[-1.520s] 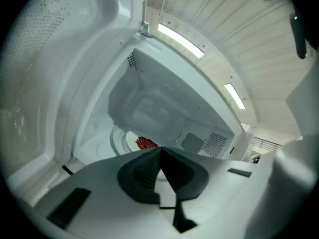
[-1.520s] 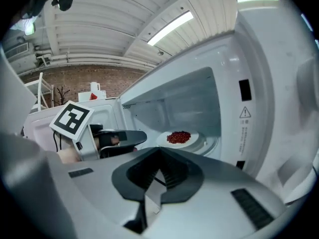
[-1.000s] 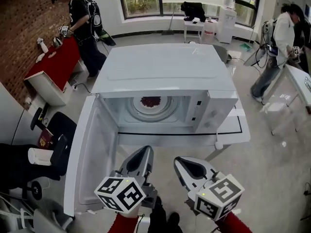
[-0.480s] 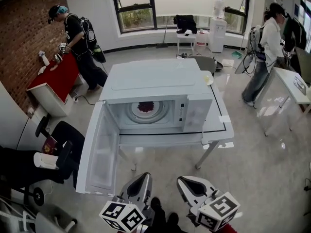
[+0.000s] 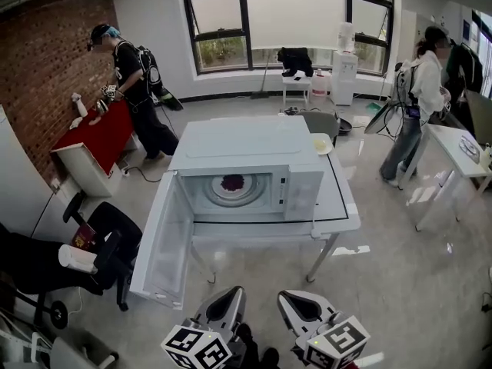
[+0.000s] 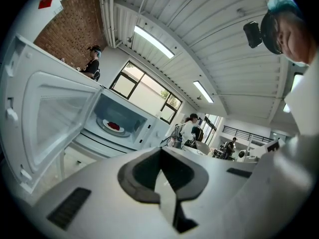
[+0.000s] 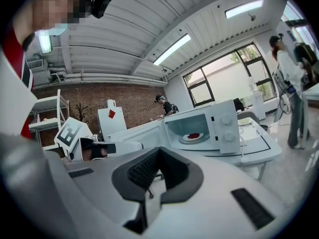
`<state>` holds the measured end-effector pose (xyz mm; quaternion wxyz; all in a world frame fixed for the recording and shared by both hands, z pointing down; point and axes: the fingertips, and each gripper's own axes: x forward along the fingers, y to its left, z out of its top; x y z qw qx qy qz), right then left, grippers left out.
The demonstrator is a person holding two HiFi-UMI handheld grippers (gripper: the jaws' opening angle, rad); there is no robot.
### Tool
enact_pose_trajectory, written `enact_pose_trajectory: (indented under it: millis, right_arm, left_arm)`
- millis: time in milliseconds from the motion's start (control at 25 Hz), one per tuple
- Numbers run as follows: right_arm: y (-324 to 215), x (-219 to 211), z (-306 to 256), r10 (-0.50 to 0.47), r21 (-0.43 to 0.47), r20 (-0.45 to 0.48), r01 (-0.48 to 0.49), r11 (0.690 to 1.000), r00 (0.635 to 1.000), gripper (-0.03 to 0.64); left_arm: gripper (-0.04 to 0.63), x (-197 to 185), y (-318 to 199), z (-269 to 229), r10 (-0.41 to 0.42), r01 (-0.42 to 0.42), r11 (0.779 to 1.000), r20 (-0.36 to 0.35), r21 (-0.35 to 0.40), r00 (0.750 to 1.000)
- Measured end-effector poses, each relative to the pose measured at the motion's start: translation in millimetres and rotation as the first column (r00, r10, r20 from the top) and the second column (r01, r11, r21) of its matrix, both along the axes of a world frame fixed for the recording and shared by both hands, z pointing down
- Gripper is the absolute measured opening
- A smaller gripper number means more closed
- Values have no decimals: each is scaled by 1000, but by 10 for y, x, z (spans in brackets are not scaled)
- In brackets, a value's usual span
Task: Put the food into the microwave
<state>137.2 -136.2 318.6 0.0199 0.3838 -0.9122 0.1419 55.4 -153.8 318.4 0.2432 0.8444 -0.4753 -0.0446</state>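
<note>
The white microwave [image 5: 254, 148] stands on a white table [image 5: 344, 210] with its door [image 5: 163, 244] swung wide open to the left. Red food [image 5: 232, 181] lies on the round plate inside the cavity; it also shows in the left gripper view as food [image 6: 113, 126] and in the right gripper view as food [image 7: 193, 136]. My left gripper [image 5: 230, 294] and right gripper [image 5: 287, 298] hang side by side at the bottom of the head view, well short of the table, pointing toward the microwave. Both are shut and hold nothing, as the left gripper [image 6: 160, 151] and right gripper [image 7: 158, 151] show up close.
A small pale dish [image 5: 321, 143] sits on the table by the microwave's right rear corner. A black office chair [image 5: 104, 244] stands left of the open door. One person [image 5: 129, 68] works at a red-covered table [image 5: 96, 133]; another person [image 5: 419, 91] stands beside a white table [image 5: 461, 148] at the right.
Both grippers have drawn back from the microwave and sit lower in the head view. The microwave looks smaller and farther off. The food stays inside and the door stays open.
</note>
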Motion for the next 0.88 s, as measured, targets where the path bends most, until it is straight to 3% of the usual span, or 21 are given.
enact_pose_trajectory:
  millis: [600,880]
  right_arm:
    - [182,79,94,56,41,-53,-54,998,997,14]
    - [295,64,27,76,-11,-19,-77,997,997,14]
  left_arm:
    - [9,-65,190,4,-15,15,1000,47,19,999]
    - [9,-40,291,-4,-28,26,999,61,28,998]
